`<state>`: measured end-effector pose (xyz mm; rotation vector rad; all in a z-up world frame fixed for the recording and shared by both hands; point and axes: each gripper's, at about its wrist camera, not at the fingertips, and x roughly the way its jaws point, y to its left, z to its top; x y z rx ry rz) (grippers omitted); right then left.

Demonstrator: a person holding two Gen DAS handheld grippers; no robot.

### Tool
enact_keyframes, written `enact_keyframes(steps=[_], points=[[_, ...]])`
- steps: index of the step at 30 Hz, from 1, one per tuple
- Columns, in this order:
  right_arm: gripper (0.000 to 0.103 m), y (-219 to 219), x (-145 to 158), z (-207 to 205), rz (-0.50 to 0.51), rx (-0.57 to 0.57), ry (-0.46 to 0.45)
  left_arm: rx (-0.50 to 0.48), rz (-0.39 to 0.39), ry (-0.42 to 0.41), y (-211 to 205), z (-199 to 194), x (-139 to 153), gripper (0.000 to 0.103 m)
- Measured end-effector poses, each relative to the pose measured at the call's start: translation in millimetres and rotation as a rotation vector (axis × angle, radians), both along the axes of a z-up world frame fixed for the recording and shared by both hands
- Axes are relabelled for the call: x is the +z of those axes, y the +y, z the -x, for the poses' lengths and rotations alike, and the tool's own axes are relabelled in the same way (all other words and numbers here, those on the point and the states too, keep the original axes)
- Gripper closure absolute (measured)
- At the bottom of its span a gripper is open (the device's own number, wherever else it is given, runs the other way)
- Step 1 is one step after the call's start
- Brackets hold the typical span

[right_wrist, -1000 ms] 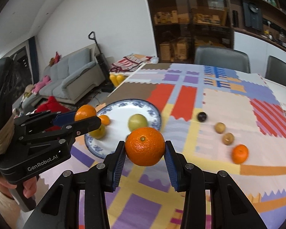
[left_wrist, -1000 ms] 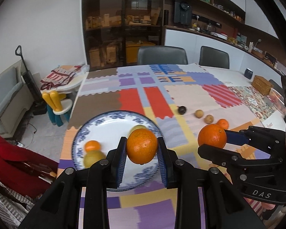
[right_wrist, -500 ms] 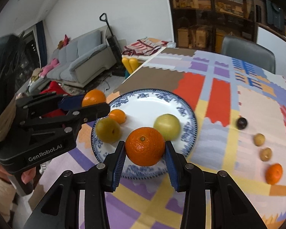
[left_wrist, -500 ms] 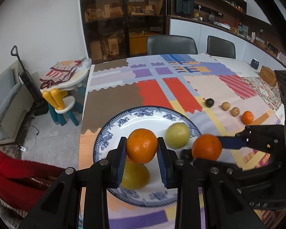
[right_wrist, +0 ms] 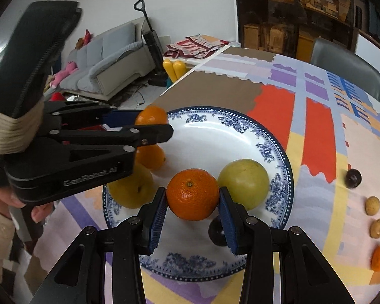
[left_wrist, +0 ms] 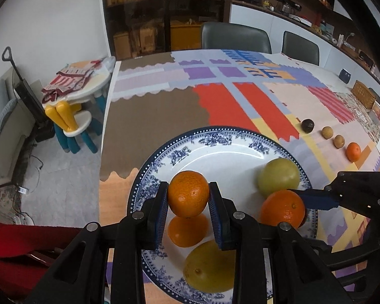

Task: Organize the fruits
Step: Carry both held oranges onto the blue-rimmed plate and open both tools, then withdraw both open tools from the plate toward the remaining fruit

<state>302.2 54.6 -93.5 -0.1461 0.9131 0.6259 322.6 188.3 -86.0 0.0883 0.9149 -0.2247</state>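
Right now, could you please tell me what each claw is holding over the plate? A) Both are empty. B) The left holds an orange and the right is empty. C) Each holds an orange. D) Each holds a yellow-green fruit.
C: the left claw is closed on an orange, and the right claw is closed on another orange, both over the blue-patterned plate.

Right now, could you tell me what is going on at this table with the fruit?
A person holds a gripper in each hand, each clamped on an orange over the blue-patterned plate. The left gripper grips one orange; the right gripper grips another orange. The plate already holds two yellow-green fruits, a small orange and a dark fruit. Four small fruits remain on the tablecloth.
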Motion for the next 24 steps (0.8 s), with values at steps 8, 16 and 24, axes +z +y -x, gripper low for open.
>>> enact_keyframes(steps=[8,16,24], points=[[0.061,4,-4,-4,0.012,0.010,-0.007,0.008,-0.020,-0.002,4,2,-1,0.059],[0.060,-2,1,3,0.009,-0.010,-0.022,0.065,-0.075,-0.088,5,28,25,0.054],[0.050,-22,30,23,-0.012,-0.045,-0.131,0.154,-0.038,-0.169,1,70,54,0.049]])
